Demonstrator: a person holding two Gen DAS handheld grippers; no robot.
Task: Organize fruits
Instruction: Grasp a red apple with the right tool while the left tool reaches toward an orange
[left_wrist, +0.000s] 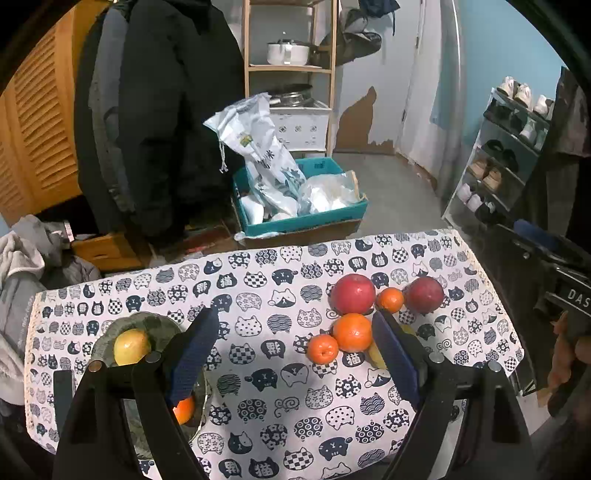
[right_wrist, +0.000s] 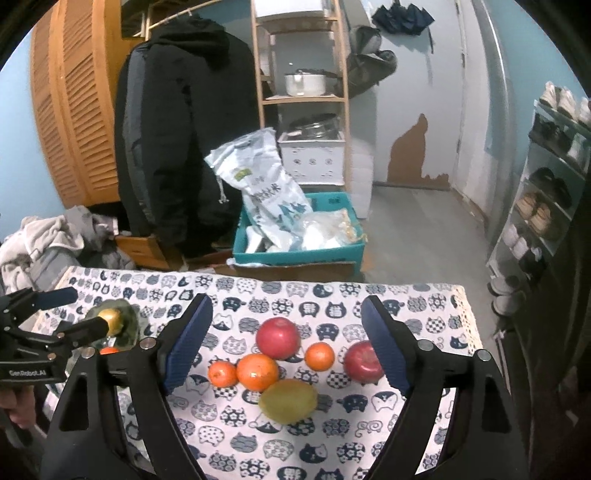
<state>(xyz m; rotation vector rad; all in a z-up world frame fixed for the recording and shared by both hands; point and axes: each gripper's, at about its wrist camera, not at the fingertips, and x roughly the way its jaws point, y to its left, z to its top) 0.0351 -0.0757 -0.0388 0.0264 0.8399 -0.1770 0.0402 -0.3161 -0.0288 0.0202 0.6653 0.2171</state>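
On the cat-print tablecloth (right_wrist: 332, 443) lies a cluster of fruit: two red apples (right_wrist: 277, 338) (right_wrist: 364, 362), a large orange (right_wrist: 257, 372), two small oranges (right_wrist: 222, 373) (right_wrist: 319, 356) and a yellow-green fruit (right_wrist: 288, 400). My right gripper (right_wrist: 286, 301) hangs open above this cluster, pads touching nothing. At the left a glass bowl (left_wrist: 162, 321) holds a yellow fruit (left_wrist: 131, 347) and an orange (left_wrist: 183, 410). My left gripper (left_wrist: 295, 314) is open and empty between bowl and cluster; its right finger hides part of the yellow-green fruit (left_wrist: 375, 356).
Beyond the table's far edge, a blue crate (left_wrist: 295, 218) of bags stands on the floor. A black coat (left_wrist: 166, 129) and a wooden shelf (left_wrist: 291, 66) with a pot are behind it. A shoe rack (left_wrist: 498, 166) stands right, a clothes pile (left_wrist: 22, 266) left.
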